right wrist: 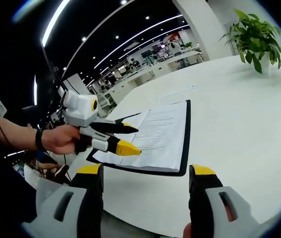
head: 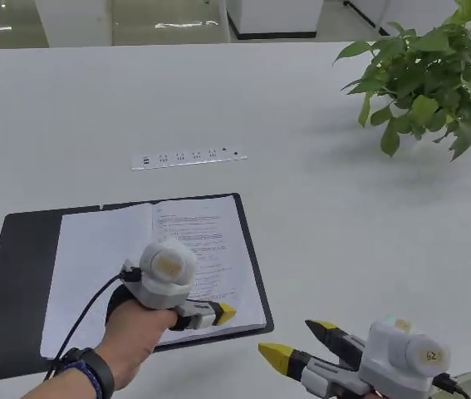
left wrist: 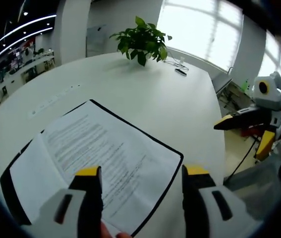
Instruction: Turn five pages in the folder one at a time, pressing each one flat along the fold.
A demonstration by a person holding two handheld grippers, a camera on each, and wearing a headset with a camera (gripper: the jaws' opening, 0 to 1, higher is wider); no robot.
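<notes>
**Left tool at the page corner, right tool off the folder**

The folder (head: 19, 274) lies open on the counter (head: 343, 216). Its fold runs away from the person, with a blank sheet left of the fold and a printed page (head: 198, 241) right of it. The left tool (left wrist: 141, 173) hangs at the folder's near right corner, jaws apart and straddling the near edge, one over the printed page and the other beyond the edge. Whether it touches paper I cannot tell. The right tool (head: 295, 339), jaws likewise apart and empty, is off the folder just beyond that same corner, pointing back toward it. The printed page's free edge lies along the folder's right side, so a turn would sweep leftward across the fold. By this, the left tool is nearer the corner to lift, and the right tool is free to press along the fold.
</notes>
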